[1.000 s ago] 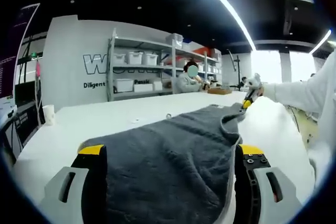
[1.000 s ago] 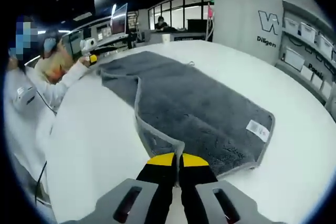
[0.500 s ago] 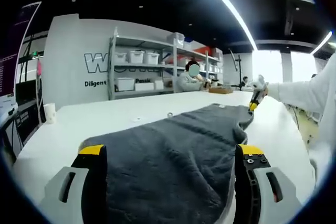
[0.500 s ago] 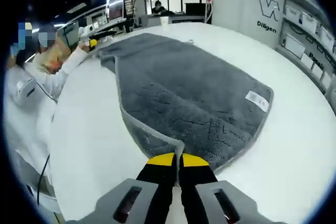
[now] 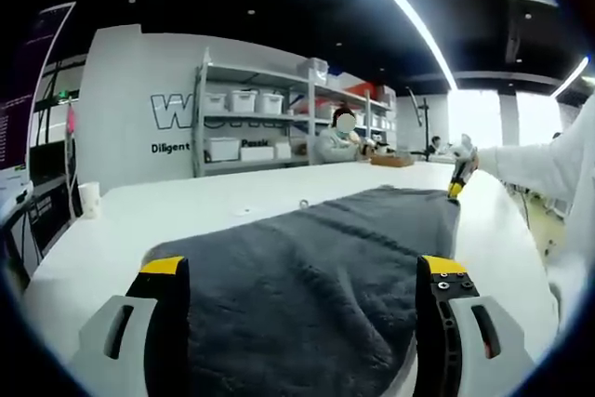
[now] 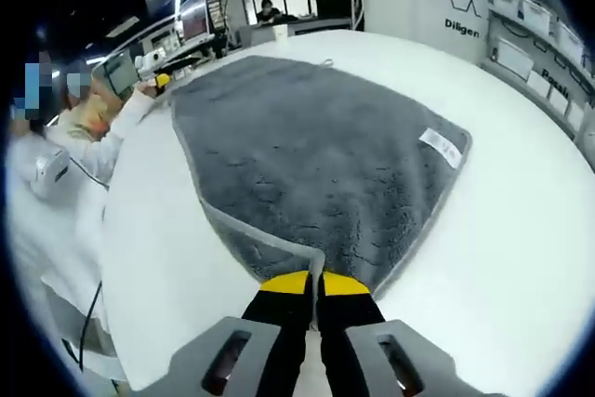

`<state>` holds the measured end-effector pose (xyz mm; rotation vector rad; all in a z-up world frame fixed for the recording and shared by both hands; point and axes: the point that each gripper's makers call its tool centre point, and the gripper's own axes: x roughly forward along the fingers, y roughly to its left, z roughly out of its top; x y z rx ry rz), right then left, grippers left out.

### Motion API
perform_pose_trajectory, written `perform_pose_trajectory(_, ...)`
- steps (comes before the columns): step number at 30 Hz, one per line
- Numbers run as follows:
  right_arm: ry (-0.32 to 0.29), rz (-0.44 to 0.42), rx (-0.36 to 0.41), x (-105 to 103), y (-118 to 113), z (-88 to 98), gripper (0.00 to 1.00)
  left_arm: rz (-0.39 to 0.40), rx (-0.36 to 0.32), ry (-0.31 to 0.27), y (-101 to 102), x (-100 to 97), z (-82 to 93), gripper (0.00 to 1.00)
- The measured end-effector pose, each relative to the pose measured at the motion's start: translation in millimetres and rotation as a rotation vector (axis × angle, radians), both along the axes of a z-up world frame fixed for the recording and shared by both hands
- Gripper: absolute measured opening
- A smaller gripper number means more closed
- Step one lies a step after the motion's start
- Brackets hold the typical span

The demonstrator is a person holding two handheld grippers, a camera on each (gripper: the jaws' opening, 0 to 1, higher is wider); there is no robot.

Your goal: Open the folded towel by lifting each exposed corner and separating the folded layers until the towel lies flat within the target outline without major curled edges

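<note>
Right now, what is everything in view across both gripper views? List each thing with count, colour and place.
towel: one, dark grey, spread on the table, white tag near one corner
table: one, white, under the towel
shelf rack: one, grey, white bins, by the wall
cup: one, white, table's far edge
monitors: several, background desks
left gripper: open, yellow-tipped, towel between its jaws
right gripper: shut on a towel corner
sleeve: white, the person's

Low, close views along opposite corners of the shared grey towel (image 5: 307,267) (image 6: 307,155), facing each other.
</note>
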<state>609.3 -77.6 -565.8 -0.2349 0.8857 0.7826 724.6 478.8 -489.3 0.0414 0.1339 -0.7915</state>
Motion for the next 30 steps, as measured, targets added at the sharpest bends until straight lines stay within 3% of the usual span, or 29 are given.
perform_pose_trajectory(13, 0.027, -0.035, 0.041, -18.0, -11.8, -1.8, 0.0, -0.002, -0.003, -0.001, 1.2, 0.9, 0.8, 1.0)
perform_pose_trajectory(20, -0.047, -0.053, 0.081, -20.9, -11.9, 2.6, 0.0, -0.003, -0.005, -0.002, 1.7, 0.9, 1.4, 1.0)
perform_pose_trajectory(23, -0.072, -0.106, 0.139, -23.0, -19.7, 8.6, 0.08, -0.003, -0.008, -0.002, 1.9, 0.6, 1.6, 1.0)
perform_pose_trajectory(27, -0.11, -0.181, 0.203, -32.0, -37.6, 18.7, 0.29, -0.006, -0.007, -0.001, 1.2, 0.1, 1.4, 1.0)
perform_pose_trajectory(30, -0.162, -0.235, 0.218, -32.5, -52.9, 27.5, 0.33, -0.007, -0.007, -0.001, 0.7, 0.0, 1.5, 1.0)
